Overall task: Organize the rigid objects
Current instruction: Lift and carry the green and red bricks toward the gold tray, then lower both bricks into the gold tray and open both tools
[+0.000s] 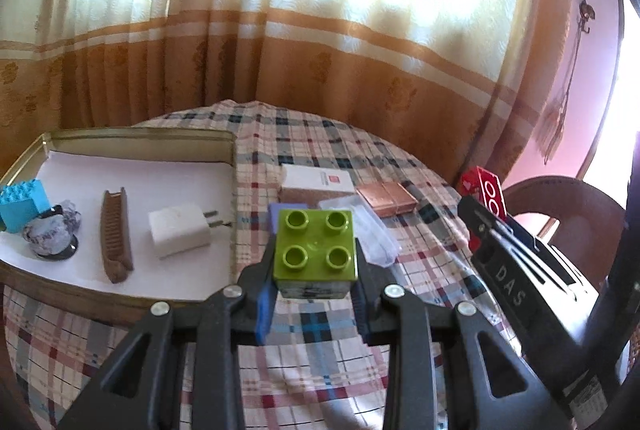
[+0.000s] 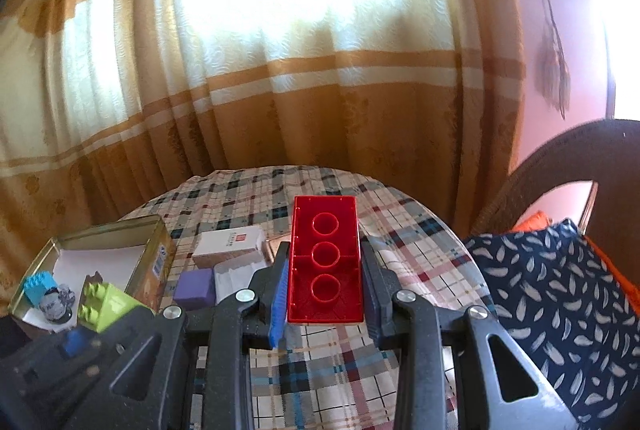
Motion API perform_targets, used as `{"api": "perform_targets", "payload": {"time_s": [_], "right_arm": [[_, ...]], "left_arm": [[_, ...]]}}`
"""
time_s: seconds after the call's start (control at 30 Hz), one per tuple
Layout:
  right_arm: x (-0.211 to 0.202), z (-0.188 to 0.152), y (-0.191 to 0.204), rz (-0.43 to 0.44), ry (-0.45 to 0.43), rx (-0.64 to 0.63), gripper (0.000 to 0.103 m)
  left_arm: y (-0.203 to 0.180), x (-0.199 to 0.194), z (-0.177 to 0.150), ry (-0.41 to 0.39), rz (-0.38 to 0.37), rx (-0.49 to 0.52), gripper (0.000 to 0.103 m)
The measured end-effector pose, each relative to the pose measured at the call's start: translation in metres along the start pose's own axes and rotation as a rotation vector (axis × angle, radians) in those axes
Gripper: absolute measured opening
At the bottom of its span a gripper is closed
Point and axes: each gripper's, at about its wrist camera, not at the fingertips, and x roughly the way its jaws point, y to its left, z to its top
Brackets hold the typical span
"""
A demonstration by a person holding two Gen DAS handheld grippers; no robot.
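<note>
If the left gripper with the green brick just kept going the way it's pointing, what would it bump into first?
Probably the purple block or the clear plastic piece just past the green brick held in the left gripper, then the white box. Depth is hard to judge here.

Backlit cream-and-tan curtain (image 2: 280,70) behind round table with plaid cloth (image 1: 320,350). Pink wall (image 2: 568,30) at right. Wicker chair (image 2: 560,158), patterned cushion (image 2: 552,290).
</note>
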Motion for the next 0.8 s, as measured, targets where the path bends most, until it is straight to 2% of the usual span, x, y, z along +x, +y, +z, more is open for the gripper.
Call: {"api": "perform_targets", "payload": {"time_s": [0.3,0.57,0.8], "right_arm": [[-0.01,0.0,0.017,0.0,-0.06,-0.086,0.034],[-0.008,0.005,0.028,0.03,-0.045,-0.089,0.034],[-0.008,0.013,0.06,0.104,-0.023,-0.116,0.034]], "left_arm": [[0.014,-0.009,0.008,-0.031,0.024,-0.016,0.031],[0.031,-0.014,0.014,-0.055,0.05,-0.039,0.031],[0.055,-0.018,0.023,-0.077,0.083,-0.08,0.031]]}}
